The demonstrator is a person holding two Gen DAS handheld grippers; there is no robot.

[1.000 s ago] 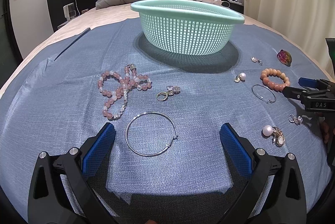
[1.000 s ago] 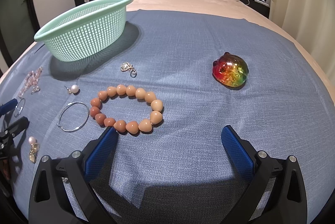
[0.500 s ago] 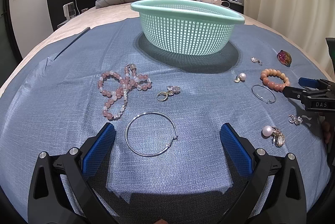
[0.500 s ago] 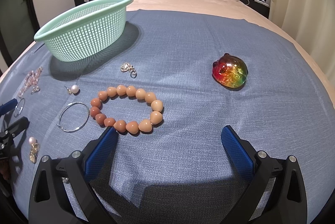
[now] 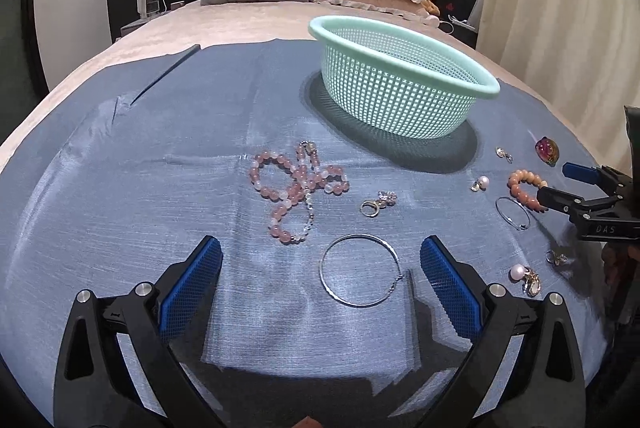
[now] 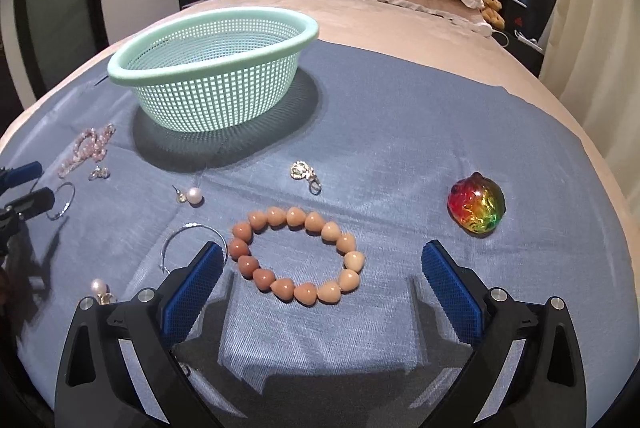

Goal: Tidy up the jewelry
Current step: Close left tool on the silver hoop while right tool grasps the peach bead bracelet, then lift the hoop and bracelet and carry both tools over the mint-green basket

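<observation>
Both gaping hand-held grippers advanced: left point(image 5: 320, 268) frames silver hoop point(image 5: 360, 270), right point(image 6: 322, 270) frames peach bracelet point(image 6: 298, 254).

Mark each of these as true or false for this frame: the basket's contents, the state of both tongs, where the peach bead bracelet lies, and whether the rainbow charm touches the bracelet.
1. The green basket already holds jewelry. False: what shows of its inside looks empty, and the pieces in view lie on the blue cloth.
2. The right tongs are open and hold nothing. True.
3. The peach bead bracelet lies between the right tongs' fingers. True.
4. The left tongs are shut on the silver hoop. False: they are open, and the hoop lies flat on the cloth between them.
5. The rainbow charm touches the bracelet. False: it sits apart, to the bracelet's right.
</observation>
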